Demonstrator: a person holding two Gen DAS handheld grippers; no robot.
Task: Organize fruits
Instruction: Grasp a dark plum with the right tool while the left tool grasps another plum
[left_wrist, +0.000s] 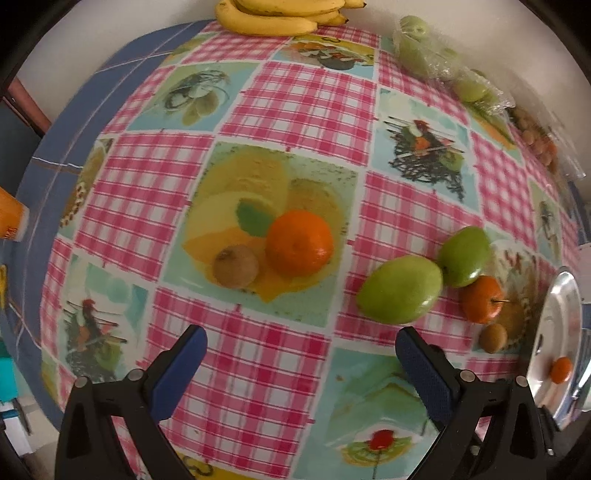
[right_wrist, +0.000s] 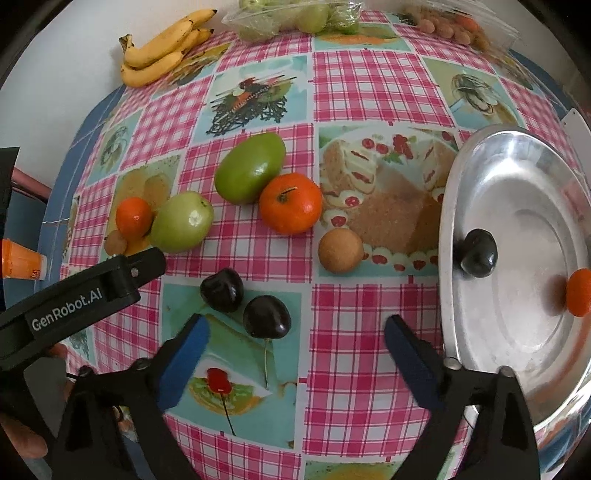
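Fruit lies scattered over a table with a pink checked cloth (right_wrist: 369, 88), and the metal plate (right_wrist: 476, 339) serves as the landmark. The right gripper (right_wrist: 295, 332) points down at the cloth just left of the plate, its blue pads (right_wrist: 192, 343) spread wide and pressing on nothing. A dark cherry (right_wrist: 266, 316) with a thin stem lies between them, nearer the left pad and clear of both. A second cherry (right_wrist: 222, 290) sits just beyond it, farther from the plate. A small round tan fruit (right_wrist: 340, 250) rests near the plate's left rim, and an orange (right_wrist: 290, 203) touches a green fruit (right_wrist: 250, 172) farther left. Beyond those, well away from the plate, another green fruit (right_wrist: 181, 222) leans against a smaller orange (right_wrist: 133, 216).

On the plate, a dark fruit (right_wrist: 478, 253) lies near the left rim and a small orange one (right_wrist: 579, 291) near the far right side.

The left gripper (left_wrist: 301, 345) hangs over the cloth far left of the plate, its pads also wide apart with nothing between them; an orange (left_wrist: 299, 242) and a small brown fruit (left_wrist: 236, 266) lie ahead of it.

Bananas (right_wrist: 162, 48) lie at the far edge of the table, well away from the plate.
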